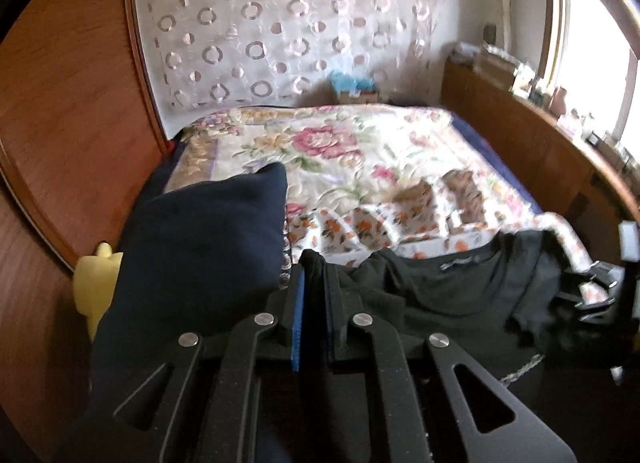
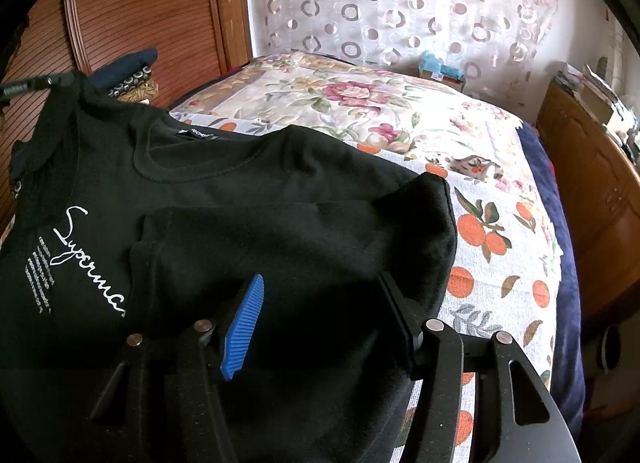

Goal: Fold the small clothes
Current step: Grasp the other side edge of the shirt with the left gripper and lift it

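A black T-shirt [image 2: 224,199] with white script lettering lies on a bed, its right sleeve side folded over the chest. My right gripper [image 2: 320,283] is open, its fingers spread just above the folded sleeve part. In the left wrist view the same shirt [image 1: 448,295] lies ahead with its collar showing. My left gripper [image 1: 314,263] is shut on a bunch of the shirt's black fabric at its left shoulder edge. The right gripper shows at the far right of the left wrist view [image 1: 600,287].
The bed has a floral cover [image 1: 360,151] and an orange-print cloth [image 2: 492,239]. A dark navy pillow [image 1: 208,231] lies left of the shirt. A wooden wardrobe [image 1: 72,111] stands at left, a wooden headboard shelf [image 1: 532,135] with clutter at right.
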The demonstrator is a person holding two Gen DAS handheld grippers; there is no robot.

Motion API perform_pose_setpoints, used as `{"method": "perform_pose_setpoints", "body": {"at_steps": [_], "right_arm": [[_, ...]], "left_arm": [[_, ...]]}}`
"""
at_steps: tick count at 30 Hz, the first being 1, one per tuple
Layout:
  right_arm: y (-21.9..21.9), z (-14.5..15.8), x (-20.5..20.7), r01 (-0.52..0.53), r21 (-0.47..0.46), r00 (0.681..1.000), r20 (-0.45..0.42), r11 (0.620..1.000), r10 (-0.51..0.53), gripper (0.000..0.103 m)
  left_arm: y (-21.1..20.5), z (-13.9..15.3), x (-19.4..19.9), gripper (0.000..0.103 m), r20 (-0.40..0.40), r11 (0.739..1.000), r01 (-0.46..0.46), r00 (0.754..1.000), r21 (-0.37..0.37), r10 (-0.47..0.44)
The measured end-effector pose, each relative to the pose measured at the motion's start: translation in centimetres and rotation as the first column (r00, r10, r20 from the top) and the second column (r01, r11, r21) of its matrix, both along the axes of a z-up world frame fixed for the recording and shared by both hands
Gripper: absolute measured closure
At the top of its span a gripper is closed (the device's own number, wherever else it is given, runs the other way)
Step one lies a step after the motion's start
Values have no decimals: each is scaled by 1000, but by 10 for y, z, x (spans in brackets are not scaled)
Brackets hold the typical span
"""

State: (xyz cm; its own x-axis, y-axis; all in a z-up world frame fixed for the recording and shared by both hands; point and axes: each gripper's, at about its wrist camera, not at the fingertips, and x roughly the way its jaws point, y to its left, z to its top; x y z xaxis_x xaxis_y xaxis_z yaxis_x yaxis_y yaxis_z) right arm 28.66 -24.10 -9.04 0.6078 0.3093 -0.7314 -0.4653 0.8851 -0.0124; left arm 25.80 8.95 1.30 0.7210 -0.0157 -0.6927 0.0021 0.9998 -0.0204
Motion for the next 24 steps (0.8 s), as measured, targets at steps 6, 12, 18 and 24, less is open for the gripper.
{"method": "perform_pose_setpoints", "body": {"at_steps": [6,12,18,24], "right_arm": [[-3,1,0,2,-5,1000,6,1000,-2,43],[13,16,-10,-37,5,999,34,999,37,43],[65,35,-24,-175,65,984,51,982,172,46],[133,34,-27,-310,137,951,26,941,310,55]], "left_arm": [[-11,-10,0,94,-27,998,26,999,52,-25],[3,-21,10,94,-77,994,-5,997,109,13],[15,-24,9,93,-83,998,12,997,67,-6],[20,-24,5,92,-68,999,28,997,40,-25]]}}
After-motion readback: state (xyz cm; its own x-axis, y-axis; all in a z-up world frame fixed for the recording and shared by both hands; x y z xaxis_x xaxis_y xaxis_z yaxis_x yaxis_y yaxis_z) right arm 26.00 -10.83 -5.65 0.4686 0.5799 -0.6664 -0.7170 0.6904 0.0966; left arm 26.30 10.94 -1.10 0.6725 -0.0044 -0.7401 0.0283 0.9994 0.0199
